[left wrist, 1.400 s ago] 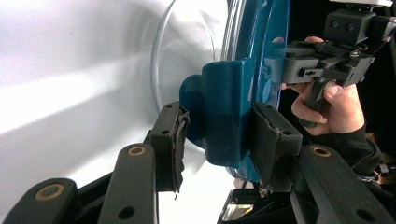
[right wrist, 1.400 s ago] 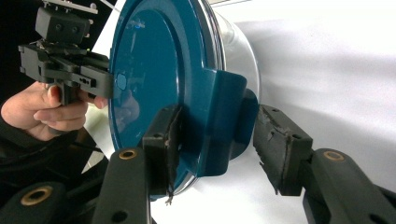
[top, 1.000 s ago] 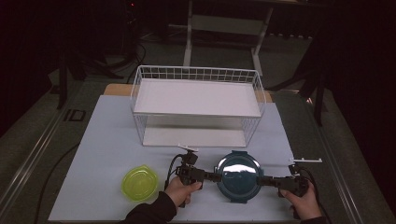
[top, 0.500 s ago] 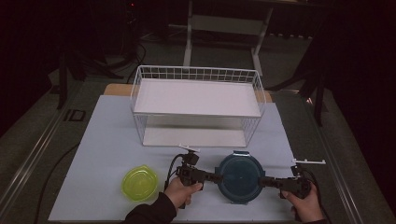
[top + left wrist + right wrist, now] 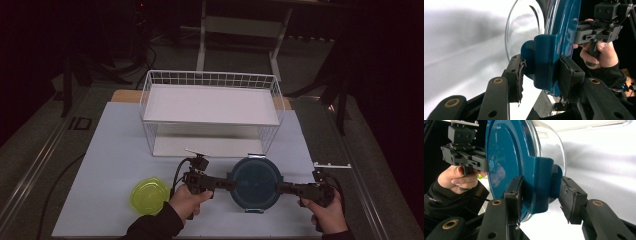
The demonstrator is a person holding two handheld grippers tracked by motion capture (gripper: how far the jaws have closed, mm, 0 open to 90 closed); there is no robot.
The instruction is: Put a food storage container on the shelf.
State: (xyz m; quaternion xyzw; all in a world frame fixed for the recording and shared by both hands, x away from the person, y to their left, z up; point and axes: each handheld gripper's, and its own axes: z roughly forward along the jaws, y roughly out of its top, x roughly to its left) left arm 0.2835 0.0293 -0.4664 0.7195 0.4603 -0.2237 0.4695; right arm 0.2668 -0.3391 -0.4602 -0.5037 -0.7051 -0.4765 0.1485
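Note:
A round glass container (image 5: 255,182) with a teal lid facing up sits between my two grippers at the front of the white table. My left gripper (image 5: 224,184) holds its left side and is shut on a teal lid latch (image 5: 546,62), with the glass bowl (image 5: 524,27) beyond. My right gripper (image 5: 284,188) grips the opposite side, its jaws closed on the other latch (image 5: 544,182) of the lid (image 5: 504,157). Each gripper view shows the other hand and its gripper across the container.
A yellow-green round dish (image 5: 149,195) lies on the table left of my left hand. A white wire shelf rack (image 5: 210,105) stands behind the container. The table's front edge is close under both hands, and the surroundings are dark floor.
The bright glare on the container's top has gone and the lid now reads plain teal. The container shifted slightly. Both grippers kept their hold.

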